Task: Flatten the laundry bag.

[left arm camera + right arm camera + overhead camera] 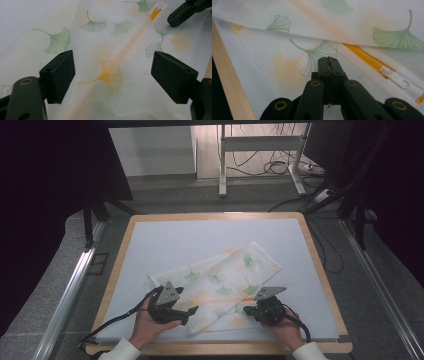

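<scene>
A white mesh pouch (220, 280) printed with green and orange ginkgo leaves lies slantwise on the white mat (165, 240). My left gripper (187, 315) is over its near left part, open, with the fabric (110, 75) spread flat under the wide-apart jaws (113, 75). My right gripper (246, 310) sits at the pouch's near right part, jaws pressed together (328, 61), their tip on the mesh. Whether any fabric is pinched I cannot tell. A yellow zipper (362, 56) with a white pull (398, 80) runs just beside it, under a lifted fold. The left gripper view has that pull (156, 11) and the right gripper's tip (172, 22).
The mat lies on a wooden-rimmed table (315, 255), whose edge (227, 85) is close to the right gripper. Metal rails (70, 285) flank the table on both sides. Beyond it stand a desk frame (222, 165) and floor cables (280, 167).
</scene>
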